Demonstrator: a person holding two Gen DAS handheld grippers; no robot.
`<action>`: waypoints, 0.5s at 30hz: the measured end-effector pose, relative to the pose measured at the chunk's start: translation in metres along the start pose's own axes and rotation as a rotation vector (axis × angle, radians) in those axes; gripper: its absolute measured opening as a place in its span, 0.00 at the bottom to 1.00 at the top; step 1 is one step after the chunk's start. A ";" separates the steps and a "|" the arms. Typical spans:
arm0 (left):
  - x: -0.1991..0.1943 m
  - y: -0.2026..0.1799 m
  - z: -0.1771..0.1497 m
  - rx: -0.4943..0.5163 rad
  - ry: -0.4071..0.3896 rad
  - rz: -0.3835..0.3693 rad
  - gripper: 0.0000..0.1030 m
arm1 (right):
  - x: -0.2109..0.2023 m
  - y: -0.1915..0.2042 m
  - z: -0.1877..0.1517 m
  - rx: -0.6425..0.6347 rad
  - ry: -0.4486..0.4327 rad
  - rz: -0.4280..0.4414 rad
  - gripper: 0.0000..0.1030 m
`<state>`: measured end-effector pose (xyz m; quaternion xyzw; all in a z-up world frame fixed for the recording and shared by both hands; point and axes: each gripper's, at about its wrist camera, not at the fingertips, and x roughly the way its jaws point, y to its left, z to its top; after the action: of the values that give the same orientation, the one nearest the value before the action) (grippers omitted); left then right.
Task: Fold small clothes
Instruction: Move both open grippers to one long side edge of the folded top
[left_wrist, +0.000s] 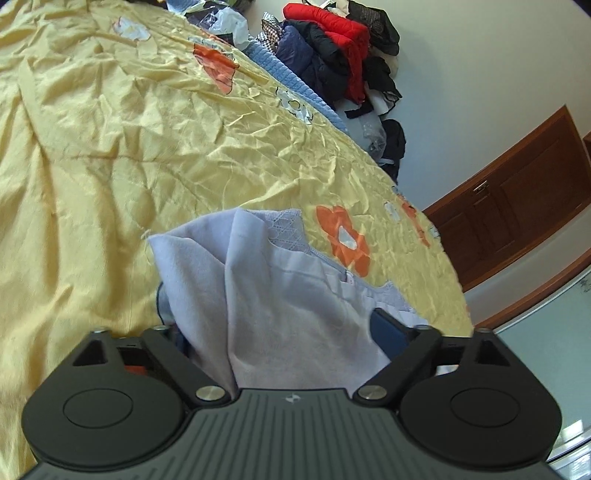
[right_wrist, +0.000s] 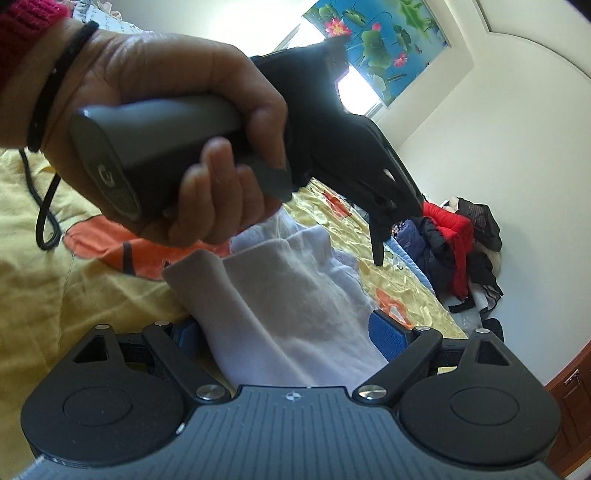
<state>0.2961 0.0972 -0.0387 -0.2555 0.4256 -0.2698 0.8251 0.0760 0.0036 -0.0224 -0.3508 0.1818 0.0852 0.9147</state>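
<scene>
One pale lilac garment (left_wrist: 280, 295) lies bunched on the yellow flowered bedsheet (left_wrist: 110, 147), near the bed's edge, likely laid there for folding. Left hand-held gripper (left_wrist: 284, 332): jaws wide, cloth running between them; can't tell if pads press on it. Right hand-held gripper (right_wrist: 288, 332): jaws wide too, one blue pad (right_wrist: 388, 336) visible, cloth between, grip unclear. Both straddle the fabric, probably to take an edge each. One hand (right_wrist: 177, 122) in the right view holds the other tool's handle. One clothes pile (left_wrist: 340, 51) waits by the wall.
</scene>
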 end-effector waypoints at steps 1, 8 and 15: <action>0.003 -0.001 0.001 0.014 -0.001 0.020 0.71 | 0.002 0.000 0.000 -0.004 -0.001 0.001 0.86; 0.012 -0.006 0.005 0.082 0.009 0.109 0.32 | 0.007 0.008 0.003 -0.058 -0.013 0.041 0.49; 0.013 -0.015 -0.001 0.156 -0.003 0.190 0.17 | 0.010 0.019 0.004 -0.106 -0.008 0.080 0.15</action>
<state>0.2983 0.0779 -0.0364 -0.1494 0.4242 -0.2223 0.8651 0.0808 0.0207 -0.0352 -0.3908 0.1875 0.1328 0.8914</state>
